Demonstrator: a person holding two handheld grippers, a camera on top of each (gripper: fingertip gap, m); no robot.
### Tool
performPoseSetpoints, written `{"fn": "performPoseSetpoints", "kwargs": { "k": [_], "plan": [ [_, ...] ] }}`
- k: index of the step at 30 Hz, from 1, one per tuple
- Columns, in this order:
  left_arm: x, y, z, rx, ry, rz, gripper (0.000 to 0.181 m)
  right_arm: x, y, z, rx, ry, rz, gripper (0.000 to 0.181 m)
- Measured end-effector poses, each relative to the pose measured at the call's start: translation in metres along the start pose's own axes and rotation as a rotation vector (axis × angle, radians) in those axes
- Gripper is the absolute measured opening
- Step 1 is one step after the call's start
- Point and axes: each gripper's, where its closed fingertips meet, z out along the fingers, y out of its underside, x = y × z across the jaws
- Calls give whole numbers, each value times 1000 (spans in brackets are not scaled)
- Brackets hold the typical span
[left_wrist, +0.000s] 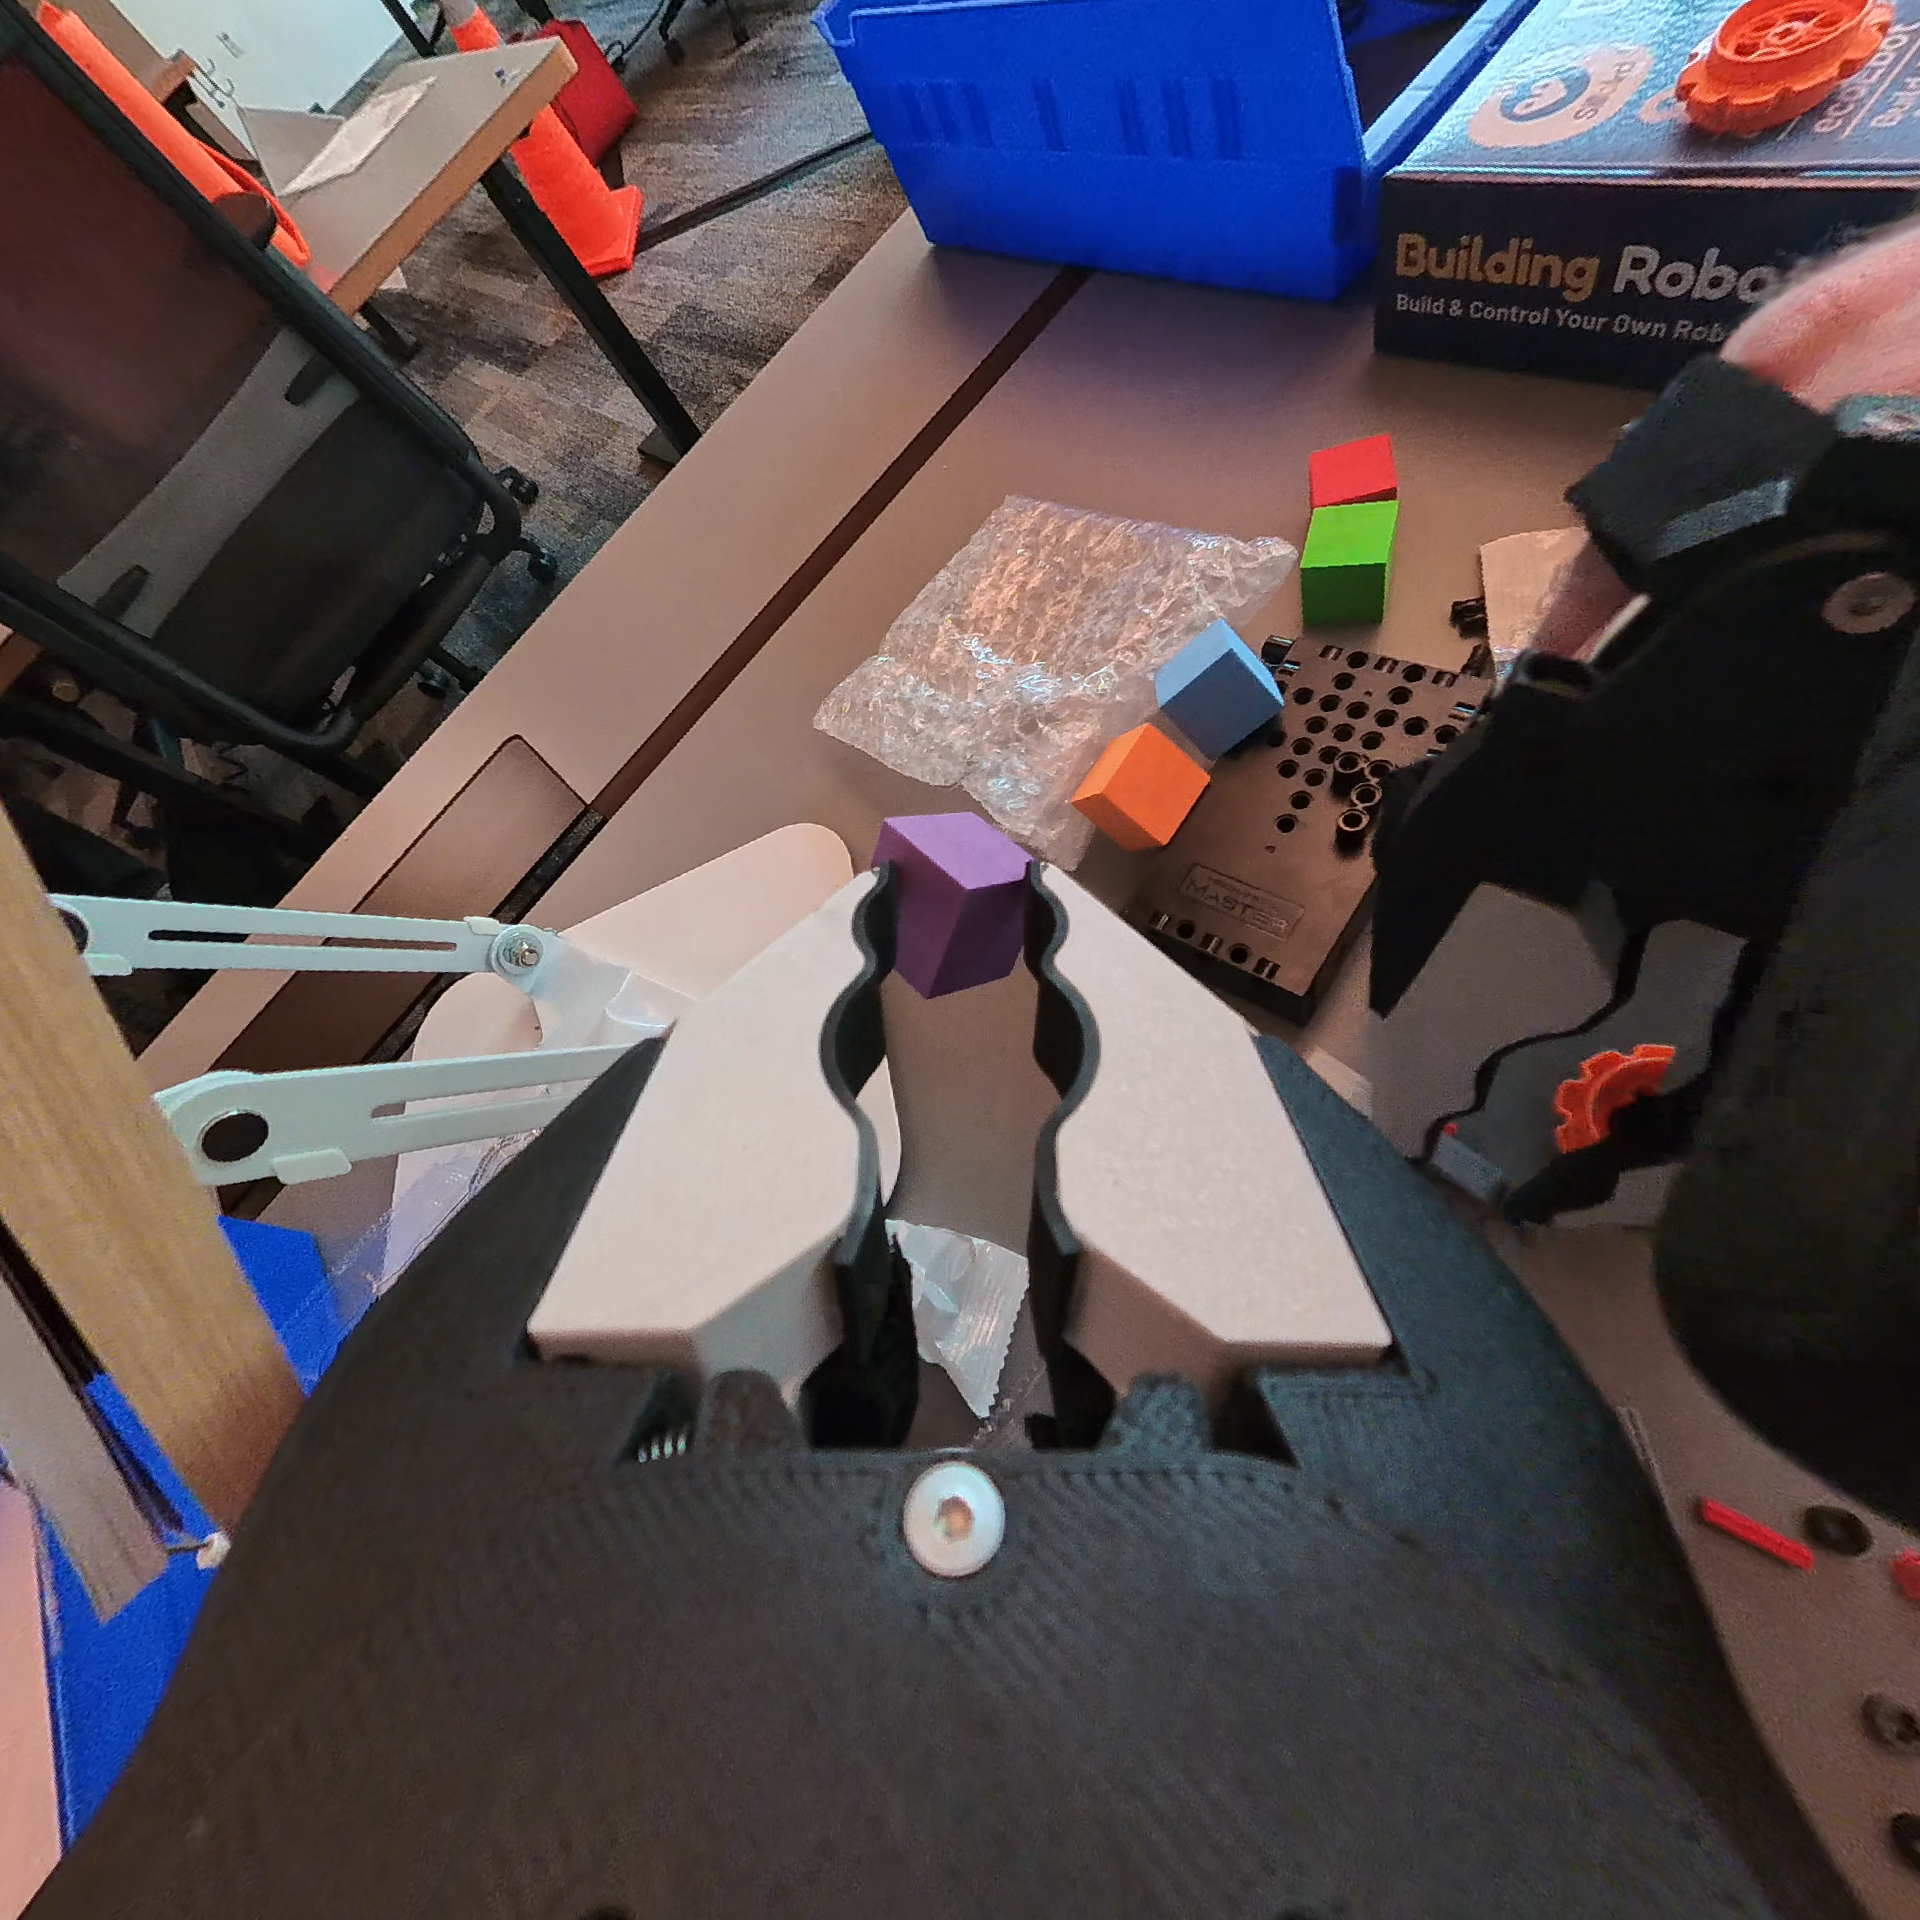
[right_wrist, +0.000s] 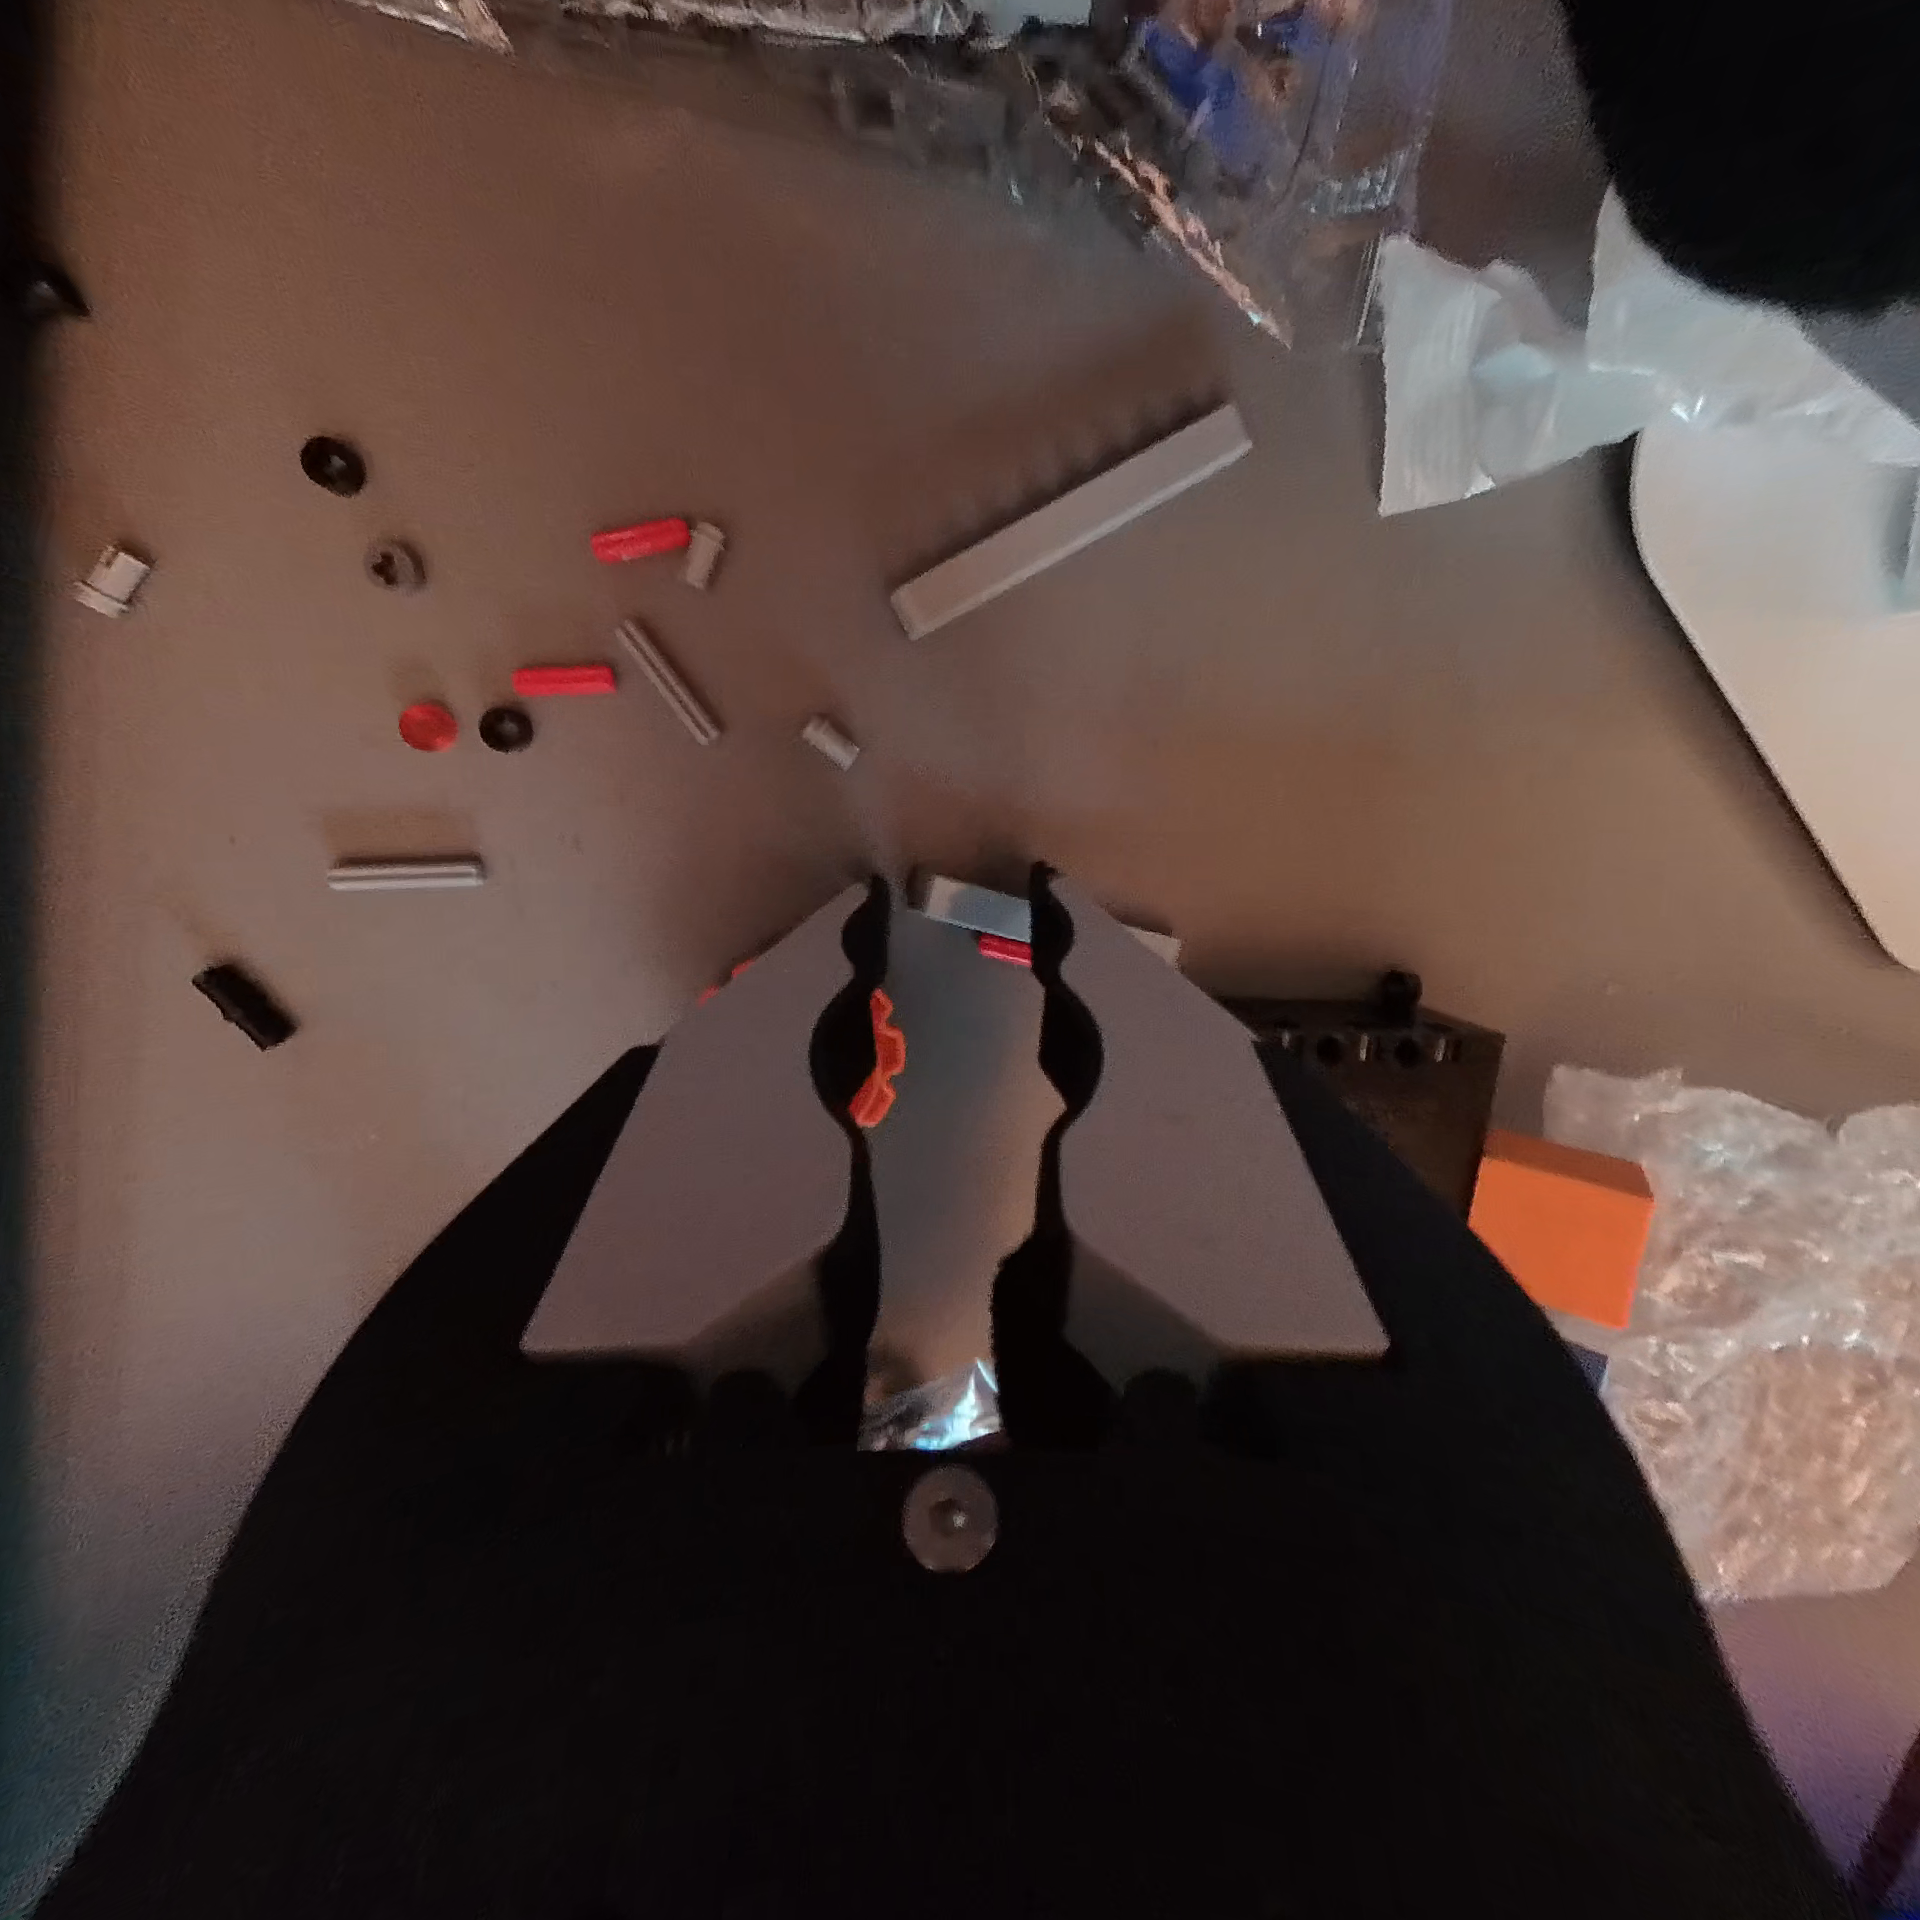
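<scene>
Left tongs grip a purple cube; right tongs are parted.

Purple cube is pinched at the fingertips, above the grey surface. Beyond it lie an orange cube, a blue cube and crumpled bubble wrap. Right tongs hang over a small grey block; an orange gear sits against the left finger's inner edge; whether it is held is unclear.
</scene>
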Motion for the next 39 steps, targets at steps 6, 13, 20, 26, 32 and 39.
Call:
{"fn": "performPoseSetpoints", "kwargs": {
  "k": [6, 13, 20, 26, 32, 39],
  "plan": [
    [0, 1, 1, -7, -2, 7, 22, 4, 11, -3, -51, -22, -32, 23],
    [-1, 1, 0, -9, -9, 6, 22, 15, 27, -13, -67, -22, 97, 29],
    [1, 0, 1, -13, -8, 14, 22, 24, 43, -22, -41, 81, 422, 30],
    [2, 1, 2, -15, -5, 13, 22, 24, 38, -11, -14, 98, 504, 20],
    [1, 0, 2, -13, -9, 10, 22, 23, 31, -7, -8, 95, 469, 14],
    [0, 1, 1, -13, -14, 12, 22, 21, 24, -7, -12, 85, 418, 6]
  ]
}}
